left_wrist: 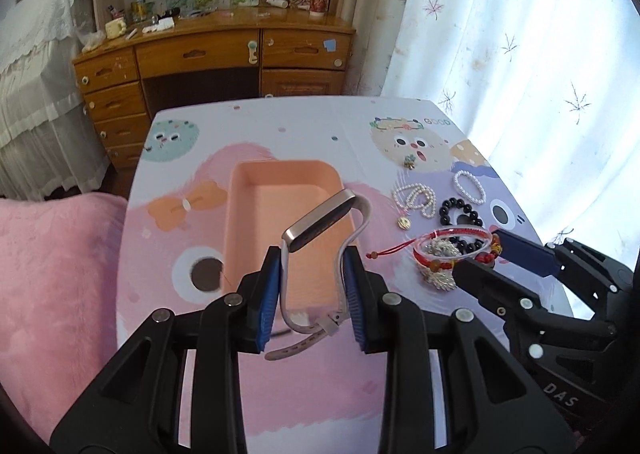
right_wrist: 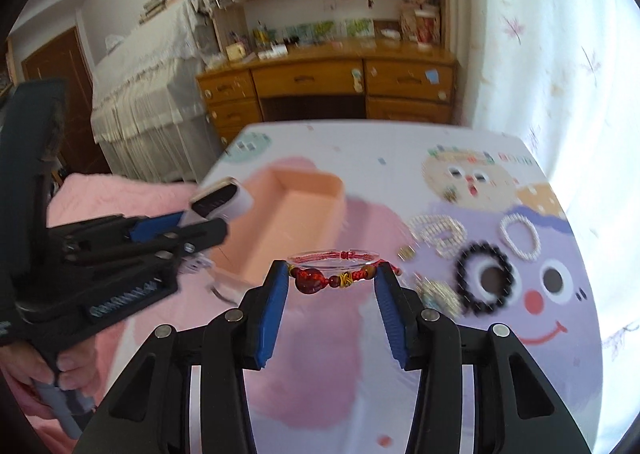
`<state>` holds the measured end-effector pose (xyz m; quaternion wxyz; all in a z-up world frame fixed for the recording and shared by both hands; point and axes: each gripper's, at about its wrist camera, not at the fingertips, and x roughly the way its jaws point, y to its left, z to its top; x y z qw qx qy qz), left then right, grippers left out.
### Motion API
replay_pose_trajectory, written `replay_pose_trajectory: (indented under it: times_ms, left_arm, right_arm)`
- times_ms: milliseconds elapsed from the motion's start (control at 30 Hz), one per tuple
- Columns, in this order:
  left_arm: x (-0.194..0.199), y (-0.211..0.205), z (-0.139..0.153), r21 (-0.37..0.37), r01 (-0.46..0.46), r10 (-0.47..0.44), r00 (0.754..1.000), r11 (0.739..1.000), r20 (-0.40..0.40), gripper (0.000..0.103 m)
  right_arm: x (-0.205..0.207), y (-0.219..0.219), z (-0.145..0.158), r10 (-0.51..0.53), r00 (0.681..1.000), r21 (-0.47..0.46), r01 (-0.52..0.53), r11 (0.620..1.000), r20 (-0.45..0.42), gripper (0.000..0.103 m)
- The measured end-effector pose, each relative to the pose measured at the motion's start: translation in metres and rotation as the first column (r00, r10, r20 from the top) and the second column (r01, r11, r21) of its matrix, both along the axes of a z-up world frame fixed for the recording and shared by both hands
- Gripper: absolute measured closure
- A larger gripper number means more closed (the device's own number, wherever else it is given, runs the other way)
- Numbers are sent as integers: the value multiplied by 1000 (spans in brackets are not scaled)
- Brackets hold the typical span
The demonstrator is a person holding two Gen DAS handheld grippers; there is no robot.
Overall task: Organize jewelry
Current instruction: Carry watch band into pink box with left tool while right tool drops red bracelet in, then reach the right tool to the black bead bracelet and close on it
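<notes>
Tray (left_wrist: 256,190) of peach plastic is the landmark; it stands about in the middle of the tabletop (left_wrist: 320,118), open on top and empty as far as I can see, with its long axis running away from the cameras.

Left of the tray, bare tabletop runs to the edge, and beyond that edge lies a pink blanket (left_wrist: 52,274). The left hand-held gripper (left_wrist: 311,294) hangs over the near end of the tray and is clenched on a watch (left_wrist: 316,228). Its pads press the grey strap from both sides, the flat silver face stands tilted above the tray floor, and the strap tail hangs down at the near rim. So the watch is directly above the tray, and I judge that this hand is the nearer one to drop its load.

Right of the tray, the right hand-held gripper (right_wrist: 332,286) grasps a red bracelet (right_wrist: 334,274) with beads, together with a clear bangle; the beaded cord is stretched across, from one pad to the other. From it the tray lies to the left and farther away, with open tabletop between.

Still farther right of the tray lie a pearl necklace (left_wrist: 414,200), a black bead bracelet (left_wrist: 460,212), a pearl bracelet (left_wrist: 470,186) and a silver piece (left_wrist: 440,278), close to the right edge and the curtain (left_wrist: 520,54). Room there is narrow; over the tray it is free.
</notes>
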<state>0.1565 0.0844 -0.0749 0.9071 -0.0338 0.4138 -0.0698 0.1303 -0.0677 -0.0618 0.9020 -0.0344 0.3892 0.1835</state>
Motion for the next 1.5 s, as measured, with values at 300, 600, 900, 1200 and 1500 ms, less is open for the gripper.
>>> replay_pose_trajectory:
  times_ms: [300,600,900,1200,1500]
  left_arm:
    - [39,46,4,-23,28,-28,999,999,25,74]
    - [88,66,-10,-128,50,-54,998,990,-27,38]
    - [88,52,-21,-101,56,-62,997,993,-54,35]
    - [63,19,-32,-135,67,-81,992,989,-96,35]
    - [37,-42,-41,-108,93,-106,986,990,-128,35]
  right_arm:
    - [13,74,17,22,995,-24,-20,1000,99,59]
    - [25,111,0,-33,999,-51,35,998,41,40]
    - [37,61,-19,-152,988,1,152,988,-16,32]
    - [42,-38,-50,-272,946,171,302,938,-177,30]
    - [44,-136,-90,-374,841,205,476,855,-390,30]
